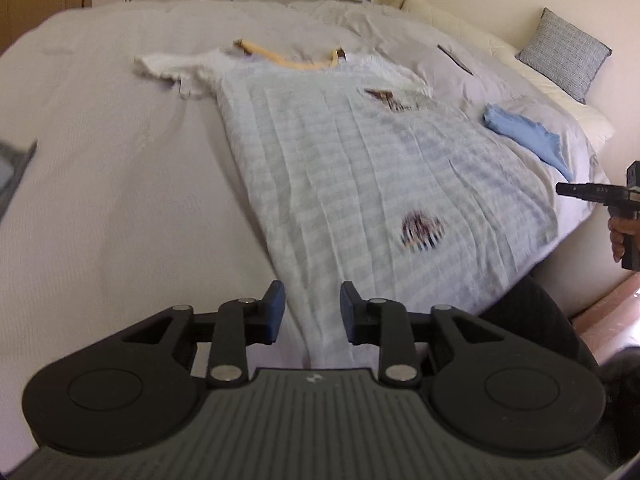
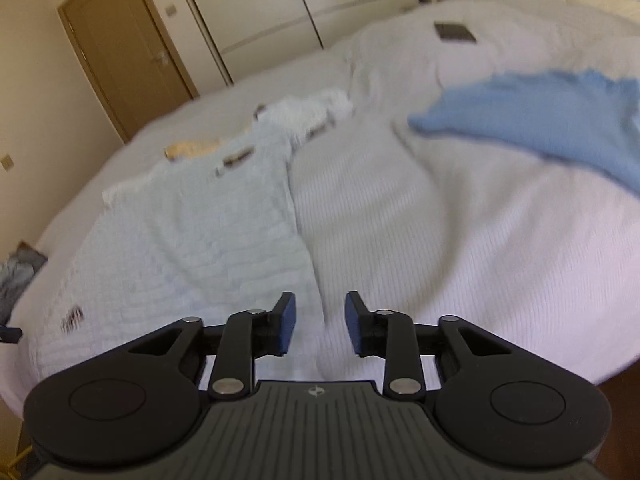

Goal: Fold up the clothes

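Note:
A pale blue-and-white striped T-shirt (image 1: pixel 360 160) with a yellow collar (image 1: pixel 292 60) lies spread flat on the bed, collar at the far end. My left gripper (image 1: pixel 312 308) hangs just over its near hem; the cloth runs between the blue pads, which stand apart from it. My right gripper (image 2: pixel 320 320) is open over the sheet beside the same shirt's (image 2: pixel 192 232) right edge, with nothing gripped. In the left wrist view the right gripper's fingers (image 1: pixel 576 191) show at the far right, held by a hand (image 1: pixel 620 232).
A blue garment (image 1: pixel 524 136) (image 2: pixel 540 120) lies crumpled to the right of the shirt. A dark flat object (image 1: pixel 456 58) (image 2: pixel 456 32) rests further back. A grey pillow (image 1: pixel 564 54) leans at the head of the bed (image 1: pixel 100 160). A door (image 2: pixel 120 52) and dark clothes (image 2: pixel 16 280) are at the left.

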A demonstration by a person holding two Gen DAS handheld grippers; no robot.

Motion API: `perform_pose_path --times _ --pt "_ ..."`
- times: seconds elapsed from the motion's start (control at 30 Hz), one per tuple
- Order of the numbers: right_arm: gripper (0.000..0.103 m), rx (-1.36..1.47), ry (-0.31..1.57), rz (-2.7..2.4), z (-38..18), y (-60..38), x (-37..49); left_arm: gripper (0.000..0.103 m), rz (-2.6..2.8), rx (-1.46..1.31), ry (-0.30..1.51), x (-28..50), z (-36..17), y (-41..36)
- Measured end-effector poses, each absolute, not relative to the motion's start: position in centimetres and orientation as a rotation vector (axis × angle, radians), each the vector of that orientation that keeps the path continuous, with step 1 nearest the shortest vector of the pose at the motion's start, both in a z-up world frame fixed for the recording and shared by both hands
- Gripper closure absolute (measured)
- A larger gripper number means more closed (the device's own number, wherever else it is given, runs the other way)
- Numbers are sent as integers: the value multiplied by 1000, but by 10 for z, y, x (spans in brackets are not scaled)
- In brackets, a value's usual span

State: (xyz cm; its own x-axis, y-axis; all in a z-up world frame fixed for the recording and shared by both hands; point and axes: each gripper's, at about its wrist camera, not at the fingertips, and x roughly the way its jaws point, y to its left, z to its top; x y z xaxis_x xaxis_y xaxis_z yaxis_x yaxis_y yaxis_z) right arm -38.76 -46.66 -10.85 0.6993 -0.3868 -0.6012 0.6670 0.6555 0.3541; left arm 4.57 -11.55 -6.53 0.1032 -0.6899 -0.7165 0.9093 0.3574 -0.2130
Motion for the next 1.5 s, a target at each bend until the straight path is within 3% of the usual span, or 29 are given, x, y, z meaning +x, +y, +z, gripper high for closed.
perform_pose_path --times 0.33,0.37,0.4,0.43,0.53,0.7,0.87,1.03,1.27,1.5 --pt "61 603 562 -473 -123 -558 -293 69 -1192 378 842 61 -79 -187" --pt "67 628 587 -447 -131 -566 -287 69 -1190 388 845 62 -81 -190" --pt "81 635 605 -430 -135 -570 -282 69 -1186 398 847 62 -83 -192" --pt "101 623 617 -421 -138 -571 -279 69 -1178 405 844 63 -83 -193" --pt "103 533 576 -528 -126 -569 -287 69 -1161 410 847 65 -84 -190" --pt "99 463 575 -670 -118 -568 -313 66 -1148 442 833 63 -78 -187" --pt "87 423 569 -591 -106 -556 -308 60 -1110 489 787 68 -62 -193" --pt "81 354 572 -512 -92 -558 -266 37 -1093 527 691 104 -47 -220" --pt "81 232 577 -514 -99 -592 -154 36 -1086 594 583 199 -69 -298" --pt "81 341 760 -521 -116 -605 -95 36 -992 439 787 284 -83 -317"
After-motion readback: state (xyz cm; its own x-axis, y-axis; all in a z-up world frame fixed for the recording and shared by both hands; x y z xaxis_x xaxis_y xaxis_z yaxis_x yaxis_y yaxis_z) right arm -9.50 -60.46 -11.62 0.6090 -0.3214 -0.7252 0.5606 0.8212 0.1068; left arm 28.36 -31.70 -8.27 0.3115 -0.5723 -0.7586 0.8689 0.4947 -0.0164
